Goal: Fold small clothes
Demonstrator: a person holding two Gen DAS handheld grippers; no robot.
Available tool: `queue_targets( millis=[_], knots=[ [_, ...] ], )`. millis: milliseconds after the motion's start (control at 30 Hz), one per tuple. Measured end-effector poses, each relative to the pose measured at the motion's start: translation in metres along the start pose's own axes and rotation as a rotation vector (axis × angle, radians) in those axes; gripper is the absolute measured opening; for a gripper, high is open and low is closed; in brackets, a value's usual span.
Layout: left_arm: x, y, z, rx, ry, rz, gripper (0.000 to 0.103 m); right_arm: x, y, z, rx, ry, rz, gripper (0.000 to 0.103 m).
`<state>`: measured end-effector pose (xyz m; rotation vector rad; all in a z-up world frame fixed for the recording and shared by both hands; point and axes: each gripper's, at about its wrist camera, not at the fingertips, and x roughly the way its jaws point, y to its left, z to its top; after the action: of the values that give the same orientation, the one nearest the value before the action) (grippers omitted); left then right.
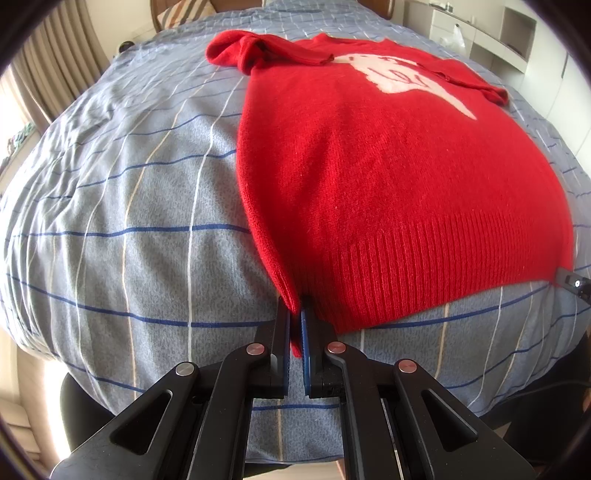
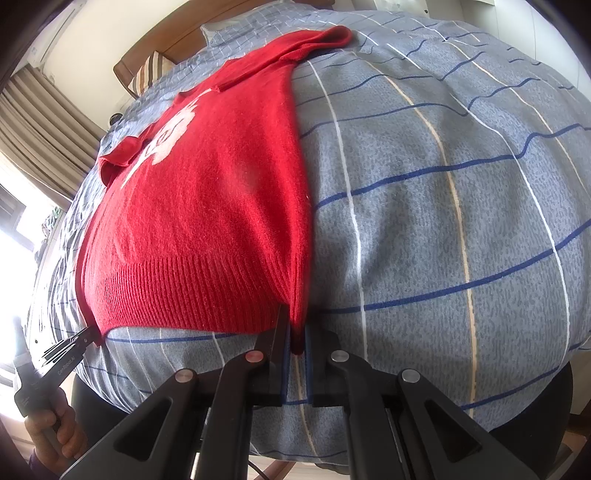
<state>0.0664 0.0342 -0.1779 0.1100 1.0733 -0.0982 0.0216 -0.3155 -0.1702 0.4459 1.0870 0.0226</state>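
Red sweater (image 1: 388, 192) flat on striped bed cover (image 1: 129, 221), hem corners nearest bed edge clamped by left gripper (image 1: 296, 325) and right gripper (image 2: 297, 338); risk: thin knit pinch slipping on lift, or folded-in sleeves flopping loose.

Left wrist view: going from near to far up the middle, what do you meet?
Left gripper shut on the hem corner → ribbed hem of the red knitted sweater → its white chest motif → blue-grey checked bed cover beyond.
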Motion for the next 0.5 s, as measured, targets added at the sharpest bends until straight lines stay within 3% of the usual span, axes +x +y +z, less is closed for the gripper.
queue_targets(
  millis=[67,100,200,233,300,400,500],
  knots=[
    [-0.001,0.0,-0.001,0.005,0.0,0.005,0.008,0.0,0.0,0.0,-0.001,0.002,0.0,0.006],
    [-0.003,0.0,-0.001,0.011,0.007,0.01,0.01,-0.001,0.0,0.0,-0.002,0.008,0.002,0.014],
    [-0.015,0.004,-0.005,0.028,0.028,0.032,0.04,-0.012,-0.005,0.0,0.001,0.054,-0.001,0.035],
    [-0.022,0.008,-0.007,0.03,0.022,0.045,0.052,-0.019,-0.009,0.001,0.0,0.069,-0.006,0.037],
    [-0.038,0.02,-0.011,0.023,-0.012,0.069,0.053,-0.039,-0.015,0.008,-0.031,0.07,-0.063,0.04],
    [-0.055,0.042,-0.011,-0.02,-0.05,0.107,0.056,-0.072,-0.003,0.045,-0.207,-0.033,-0.25,0.043],
    [-0.062,0.061,-0.002,-0.089,-0.073,0.122,0.056,-0.084,0.031,0.1,-0.365,-0.15,-0.282,0.053]
  ],
)
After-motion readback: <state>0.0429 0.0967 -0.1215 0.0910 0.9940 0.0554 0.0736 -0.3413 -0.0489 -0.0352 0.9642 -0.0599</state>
